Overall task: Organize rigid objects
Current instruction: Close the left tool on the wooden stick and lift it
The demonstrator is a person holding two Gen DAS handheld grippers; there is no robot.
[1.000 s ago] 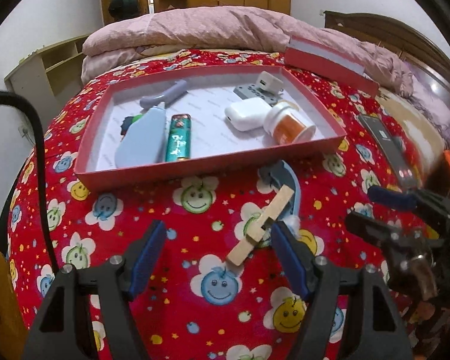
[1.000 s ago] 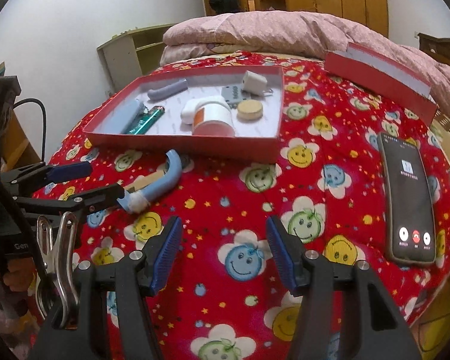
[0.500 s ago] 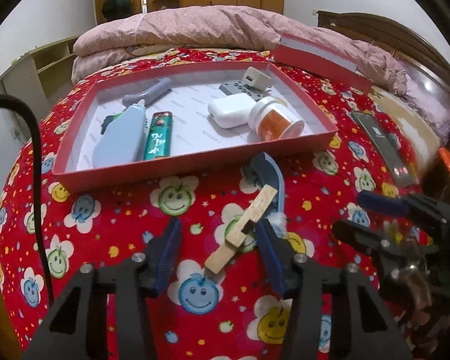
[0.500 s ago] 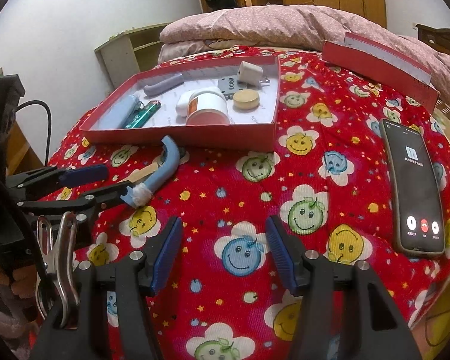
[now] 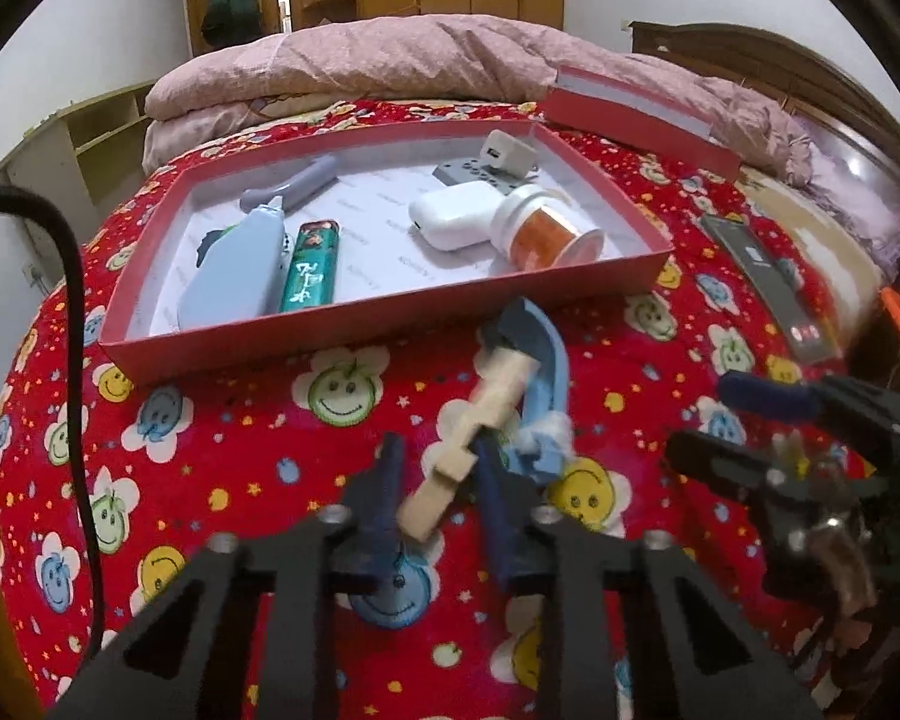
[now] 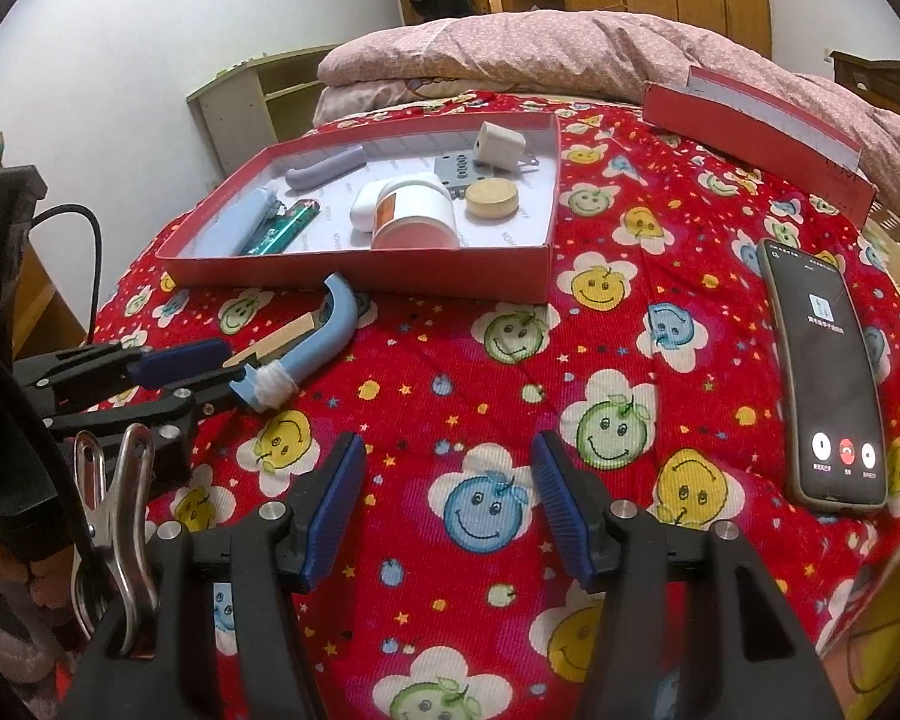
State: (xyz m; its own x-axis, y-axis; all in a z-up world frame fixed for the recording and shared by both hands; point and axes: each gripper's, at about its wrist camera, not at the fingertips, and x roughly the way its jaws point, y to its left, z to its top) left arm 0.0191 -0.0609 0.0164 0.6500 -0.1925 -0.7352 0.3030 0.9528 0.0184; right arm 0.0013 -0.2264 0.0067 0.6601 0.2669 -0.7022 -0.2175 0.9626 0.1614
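1. Left tongs (image 5: 435, 480) pinching the near end of a wooden stick (image 5: 471, 441); pads pressed on it, stick slanting away toward the red box (image 5: 378, 330).
2. Stick lies across a curved blue handle (image 5: 540, 372) with white wrap at its near end, both on the bed's red smiley-face blanket (image 5: 240, 420), just in front of the box's near wall.
3. Right tongs (image 6: 450, 510) spread, nothing between the pads, hovering over a blue smiley on the blanket.
4. Red box holds: pale blue tool (image 5: 240, 264), green lighter (image 5: 309, 270), grey-purple curved handle (image 5: 300, 186), white earbud case (image 5: 450, 219), jar (image 5: 540, 234) lying on its side, grey plate with holes (image 5: 468, 174), white charger plug (image 5: 507, 156), and a round wooden disc (image 6: 491, 199).
5. Phone (image 6: 822, 372) with lit call screen lies on the blanket, right of the box, well apart from the right tongs.
6. Box lid (image 6: 750, 138) sits farther back by the pink quilt (image 5: 390, 66).
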